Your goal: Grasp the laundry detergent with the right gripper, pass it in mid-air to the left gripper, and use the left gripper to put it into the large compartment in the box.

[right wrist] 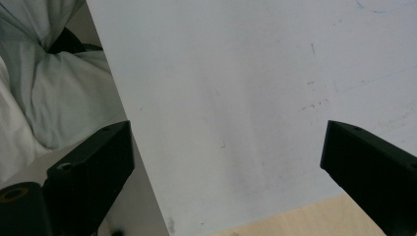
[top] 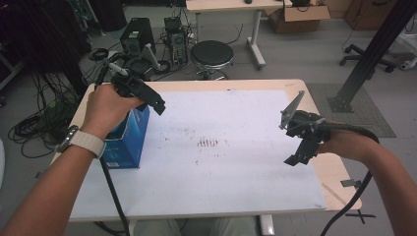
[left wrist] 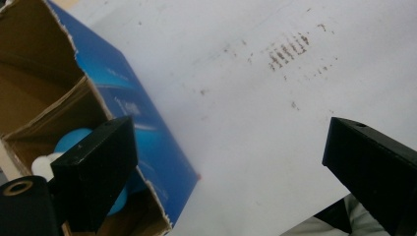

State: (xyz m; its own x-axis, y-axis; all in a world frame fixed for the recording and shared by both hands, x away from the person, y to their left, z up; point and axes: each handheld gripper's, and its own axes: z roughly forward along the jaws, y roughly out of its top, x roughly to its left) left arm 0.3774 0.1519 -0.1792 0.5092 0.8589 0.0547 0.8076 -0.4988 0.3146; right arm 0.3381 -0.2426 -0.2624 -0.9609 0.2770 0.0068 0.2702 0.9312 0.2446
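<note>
A pale wooden desk (top: 339,172) is seen from the high view, most of its top covered by a white sheet (top: 236,162) marked with small brown smudges (top: 207,143) near the middle.

An open-topped blue cardboard box (top: 129,140) is stood upright at the desk's left edge, on the sheet. The left gripper (top: 156,104) is held above the box's top by the left hand (top: 105,109), a pale watch strap (top: 88,141) worn at the wrist.

From the left gripper view, the box's brown inner walls and a divider are made out, with a round light-blue object (left wrist: 74,140) and a small white piece (left wrist: 43,164) lying inside; these contents are hidden from the high view. The left fingers (left wrist: 96,172) are spread wide, nothing between them; one is seen over the box's opening, the other over bare sheet.

The right gripper (top: 295,158) is held over the desk's right side, well apart from the box, a grey three-cornered plate (top: 291,109) on top. In the right gripper view its fingers (right wrist: 91,167) are spread wide over the sheet's near edge, empty, and pale clothing (right wrist: 44,73) is seen beyond the desk edge.

A black round stool (top: 211,54) and a black computer tower (top: 136,35) are noted on the floor behind the desk.
</note>
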